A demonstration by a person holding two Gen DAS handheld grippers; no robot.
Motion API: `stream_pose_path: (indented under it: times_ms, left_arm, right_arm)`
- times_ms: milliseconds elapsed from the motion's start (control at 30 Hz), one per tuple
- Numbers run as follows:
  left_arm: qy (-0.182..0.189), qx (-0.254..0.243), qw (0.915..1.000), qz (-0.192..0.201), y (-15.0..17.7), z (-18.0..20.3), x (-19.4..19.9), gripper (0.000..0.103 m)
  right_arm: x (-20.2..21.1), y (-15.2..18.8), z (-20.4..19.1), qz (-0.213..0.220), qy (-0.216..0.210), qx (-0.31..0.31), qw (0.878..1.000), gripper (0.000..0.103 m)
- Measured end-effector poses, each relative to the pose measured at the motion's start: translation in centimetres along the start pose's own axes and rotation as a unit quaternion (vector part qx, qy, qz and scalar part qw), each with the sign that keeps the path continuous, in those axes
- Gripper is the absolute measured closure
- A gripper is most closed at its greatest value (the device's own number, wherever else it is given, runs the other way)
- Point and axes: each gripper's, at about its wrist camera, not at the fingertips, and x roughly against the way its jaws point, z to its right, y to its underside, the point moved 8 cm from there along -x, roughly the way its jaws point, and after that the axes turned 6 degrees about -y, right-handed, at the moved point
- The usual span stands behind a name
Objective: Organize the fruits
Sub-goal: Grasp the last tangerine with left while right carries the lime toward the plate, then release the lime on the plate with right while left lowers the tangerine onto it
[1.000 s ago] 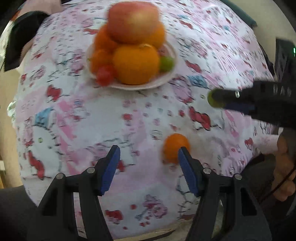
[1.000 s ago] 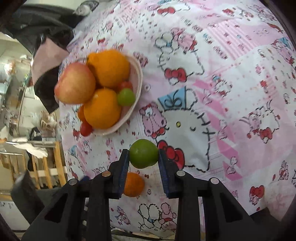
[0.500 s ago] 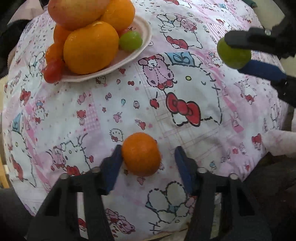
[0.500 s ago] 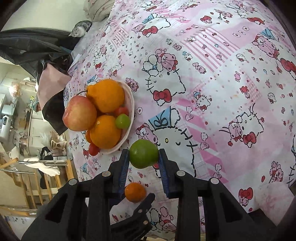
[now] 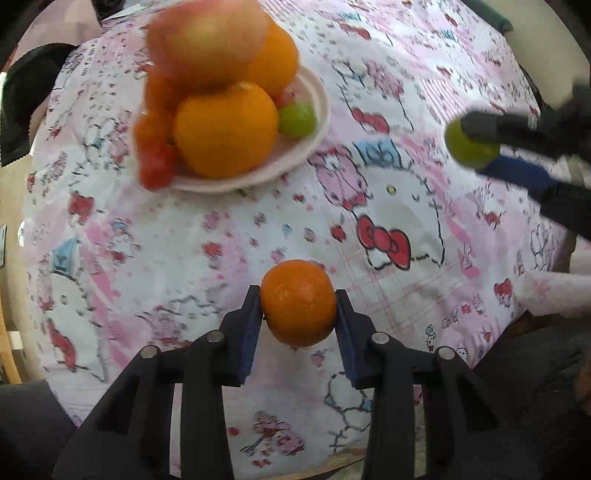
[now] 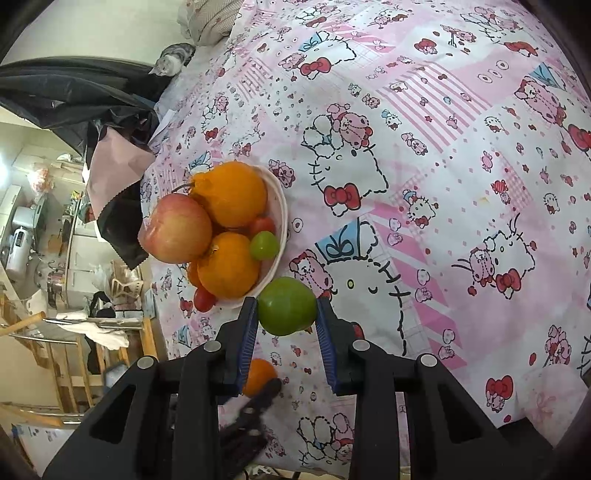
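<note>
My left gripper (image 5: pixel 298 304) is shut on a small orange (image 5: pixel 298 302) and holds it just above the cloth. My right gripper (image 6: pixel 286 314) is shut on a green lime (image 6: pixel 287 311) in the air near the plate; lime and gripper also show in the left wrist view (image 5: pixel 469 144). A white plate (image 5: pixel 310 140) holds a pile of fruit: a red-yellow apple (image 6: pixel 175 229) on top, two big oranges (image 6: pixel 229 266), small red tomatoes (image 6: pixel 204 299) and a green grape-like fruit (image 6: pixel 264 244). The small orange shows below my right gripper (image 6: pixel 260 374).
The table wears a pink cartoon-print cloth (image 6: pixel 443 147). Black and pink fabric (image 6: pixel 110 155) lies at its far-left edge beside the plate. A pillow (image 6: pixel 207 18) sits at the back. Wooden chairs (image 6: pixel 92 362) stand beyond the table's left side.
My left gripper closed on the small orange and lifted it off the cloth. My right gripper, still holding the lime, rose and drew back from the plate.
</note>
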Motion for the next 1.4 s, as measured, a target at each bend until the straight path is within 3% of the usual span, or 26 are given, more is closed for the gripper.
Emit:
stream_pose_path:
  times_ms: [333,833,1067,1400]
  left_arm:
    - [-0.021,-0.001,0.9978,0.062,-3.8,-6.1,5.4,0.069]
    - [-0.031,0.076,0.9891,0.123,-7.7,-13.0,6.1,0.069]
    - [-0.006,0.095,0.9877,0.124,-8.1,-13.2,6.0,0.069]
    - [0.007,0.092,0.9895,0.111,-8.2,-12.8,5.4,0.069]
  right_arm:
    - [-0.3,-1.4,-0.7,0.012,0.002,0.002,1.0,0.07]
    - [-1.0,-4.6,-3.1,0.025,-0.002,0.04,0.999,0.07]
    - [-4.9,-6.1,-2.2,-0.007,0.009,0.02,1.0,0.07]
    - [-11.4,-7.2,-3.1,-0.046,0.041,0.056,0.997,0.07]
